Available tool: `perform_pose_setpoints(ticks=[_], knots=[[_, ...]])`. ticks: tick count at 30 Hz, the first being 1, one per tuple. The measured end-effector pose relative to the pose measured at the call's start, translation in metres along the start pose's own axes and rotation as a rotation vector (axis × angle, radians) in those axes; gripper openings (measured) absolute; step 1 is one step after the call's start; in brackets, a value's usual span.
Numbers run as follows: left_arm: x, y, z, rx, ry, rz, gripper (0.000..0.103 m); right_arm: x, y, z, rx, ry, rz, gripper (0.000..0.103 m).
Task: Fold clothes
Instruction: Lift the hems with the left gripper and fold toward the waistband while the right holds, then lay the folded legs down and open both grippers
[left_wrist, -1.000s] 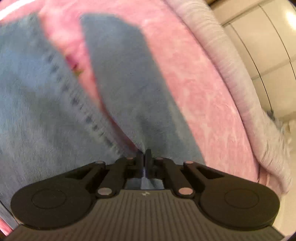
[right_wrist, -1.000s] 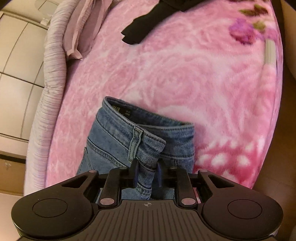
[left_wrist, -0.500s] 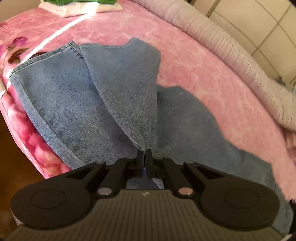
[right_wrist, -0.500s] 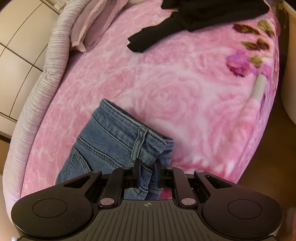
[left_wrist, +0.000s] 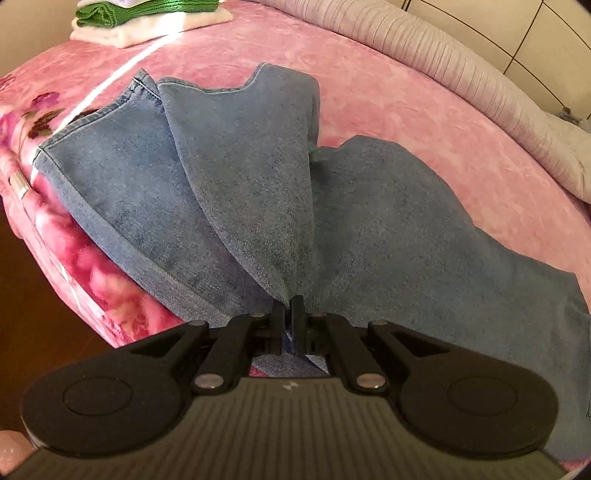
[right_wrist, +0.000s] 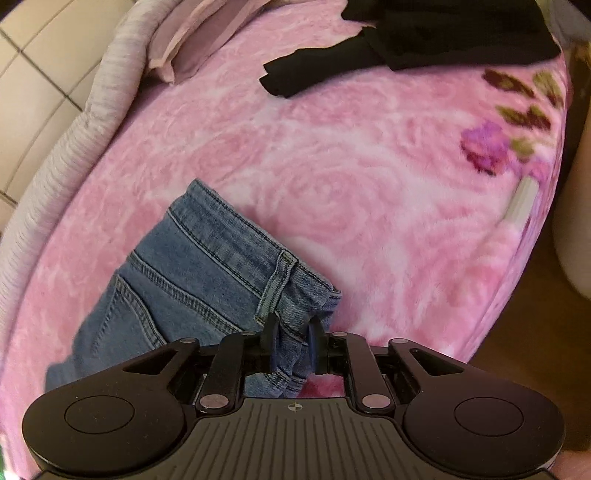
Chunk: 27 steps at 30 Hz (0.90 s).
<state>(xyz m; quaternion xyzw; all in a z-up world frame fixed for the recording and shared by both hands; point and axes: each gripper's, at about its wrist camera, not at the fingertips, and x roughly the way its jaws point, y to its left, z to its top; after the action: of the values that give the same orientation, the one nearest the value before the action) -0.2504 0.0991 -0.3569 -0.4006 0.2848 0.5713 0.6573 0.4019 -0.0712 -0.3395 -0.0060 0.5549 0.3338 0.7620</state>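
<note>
Two grippers share one pair of jeans (left_wrist: 388, 221) that lies stretched along the front edge of the bed's pink blanket (right_wrist: 332, 155), a placement that, I judge, keeps the long denim within reach of both hands and gives it a flat surface to be creased on. Its waistband end sits toward the blanket's front edge in the right wrist view, back pocket and belt loop facing up, while in the left wrist view the leg hems fan out toward the blanket's far left corner, one leg draped partly over the other. Such a spread fits either a garment being pulled straight for a fold or one being carried over itself midway through one; the pictures do not settle which. Beyond the hems, at the far left corner, a stack of folded clothes (left_wrist: 147, 18) in green and white rests, probably the pile for finished pieces. At the blanket's far edge in the right wrist view a black garment (right_wrist: 424, 40) lies loose and crumpled, well apart from the jeans. Along the back edge runs a grey padded headboard (left_wrist: 461, 74). Smaller, the left gripper (left_wrist: 290, 314) has its jaws pinched nearly together on a ridge of leg fabric, which rises to it in a tent, so the cloth is under tension. Lastly the right gripper (right_wrist: 293, 339) clamps, at a narrow gap, the bunched waistband beside the belt loop.
</note>
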Motion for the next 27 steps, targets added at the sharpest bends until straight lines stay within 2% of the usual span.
perform_pose_setpoints(ticks=[1,2,6,7,8,10,13,18,22,24,26,27], knots=[[-0.005,0.001,0.002,0.001,0.000,-0.002,0.006,-0.003,0.005,0.002,-0.019,0.004,-0.054,0.041],[-0.009,0.002,0.004,0.003,0.000,-0.004,0.008,-0.008,0.012,0.005,-0.046,-0.004,-0.115,0.051],[-0.036,0.014,0.009,-0.026,-0.011,-0.029,0.013,-0.031,0.053,0.003,-0.181,-0.121,-0.286,0.051],[-0.043,0.018,0.010,-0.042,-0.017,-0.035,0.014,-0.034,0.062,0.003,-0.193,-0.135,-0.295,0.051],[-0.050,0.025,0.014,-0.064,-0.029,-0.033,0.014,-0.037,0.070,0.004,-0.200,-0.147,-0.296,0.051],[-0.060,0.040,0.021,-0.112,-0.050,-0.029,0.019,-0.041,0.082,0.006,-0.155,-0.149,-0.219,0.051],[-0.054,0.068,0.042,-0.224,-0.074,-0.031,0.020,-0.031,0.105,-0.009,-0.176,-0.116,-0.197,0.051],[-0.012,0.106,0.097,-0.325,-0.115,-0.027,0.024,-0.015,0.144,-0.035,-0.211,-0.060,-0.161,0.051],[0.036,0.133,0.142,-0.366,-0.101,-0.006,0.029,-0.003,0.174,-0.055,-0.238,-0.016,-0.132,0.051],[0.057,0.145,0.154,-0.432,-0.073,-0.039,0.030,0.004,0.190,-0.065,-0.252,0.007,-0.117,0.051],[0.071,0.152,0.160,-0.485,-0.057,-0.120,0.026,0.010,0.205,-0.075,-0.266,0.029,-0.103,0.051],[0.077,0.155,0.163,-0.503,-0.051,-0.161,0.014,0.013,0.213,-0.080,-0.273,0.040,-0.096,0.051]])
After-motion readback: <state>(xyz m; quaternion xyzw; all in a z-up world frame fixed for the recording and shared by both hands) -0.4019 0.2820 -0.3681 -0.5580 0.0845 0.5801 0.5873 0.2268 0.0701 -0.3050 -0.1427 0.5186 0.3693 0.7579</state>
